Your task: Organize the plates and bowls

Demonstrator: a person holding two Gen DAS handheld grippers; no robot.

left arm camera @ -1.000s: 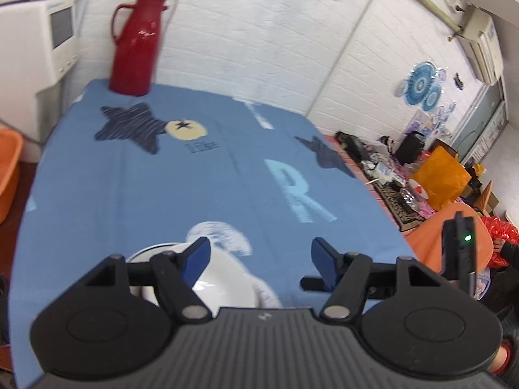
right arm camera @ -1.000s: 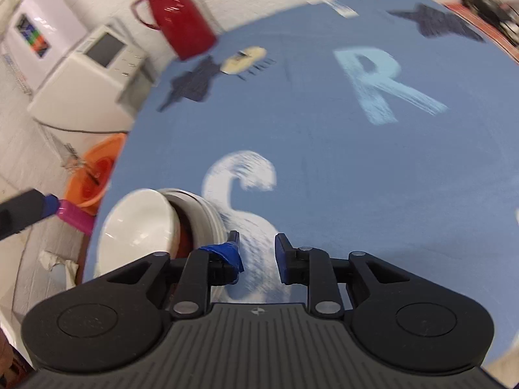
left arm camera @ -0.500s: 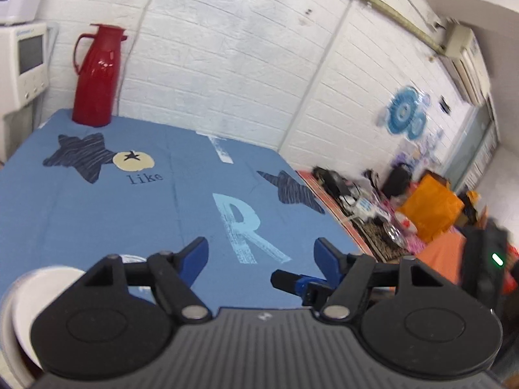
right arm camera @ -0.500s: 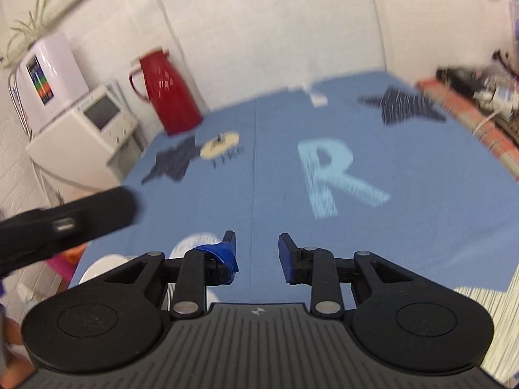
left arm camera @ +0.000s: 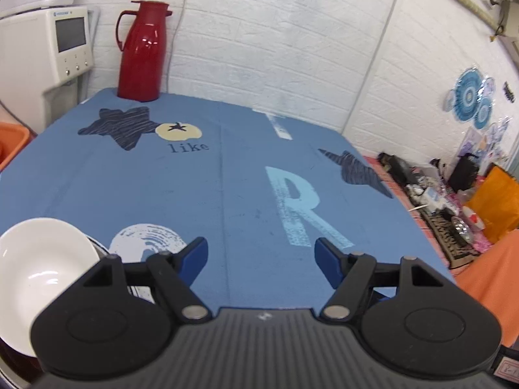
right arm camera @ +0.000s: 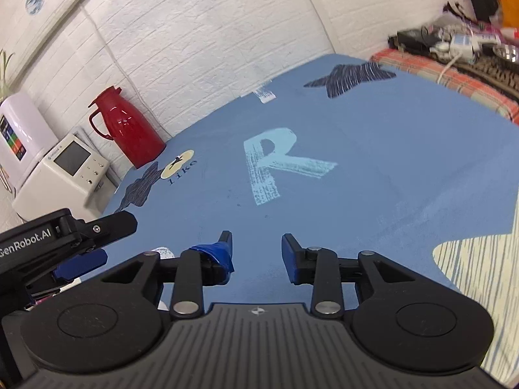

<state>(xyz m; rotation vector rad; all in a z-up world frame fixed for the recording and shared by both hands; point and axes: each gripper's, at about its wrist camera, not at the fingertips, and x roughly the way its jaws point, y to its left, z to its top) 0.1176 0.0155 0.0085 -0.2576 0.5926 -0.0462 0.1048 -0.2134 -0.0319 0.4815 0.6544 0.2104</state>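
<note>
A white bowl (left arm camera: 42, 265) lies tilted on a stack of dishes at the lower left of the left wrist view, with a dark red dish (left arm camera: 14, 358) showing under it. My left gripper (left arm camera: 259, 256) hovers open over the blue tablecloth (left arm camera: 227, 188), just right of the stack, with nothing between its fingers. My right gripper (right arm camera: 258, 248) is held over the cloth near the printed letter R (right arm camera: 275, 165), its jaws a small way apart and empty. The left gripper (right arm camera: 65, 236) shows at the left edge of the right wrist view. The dish stack is hidden in that view.
A red thermos jug (left arm camera: 142, 52) stands at the table's far left corner. A white appliance (left arm camera: 48, 55) stands beside the table, with an orange basin (left arm camera: 11, 142) below it. A cluttered side table (left arm camera: 438, 201) lies to the right. The white brick wall (left arm camera: 275, 32) runs behind.
Both grippers have lifted away from the dish stack, and both views now take in more wall and table. The right gripper has dropped out of the left wrist view. Jaw gaps look unchanged.
</note>
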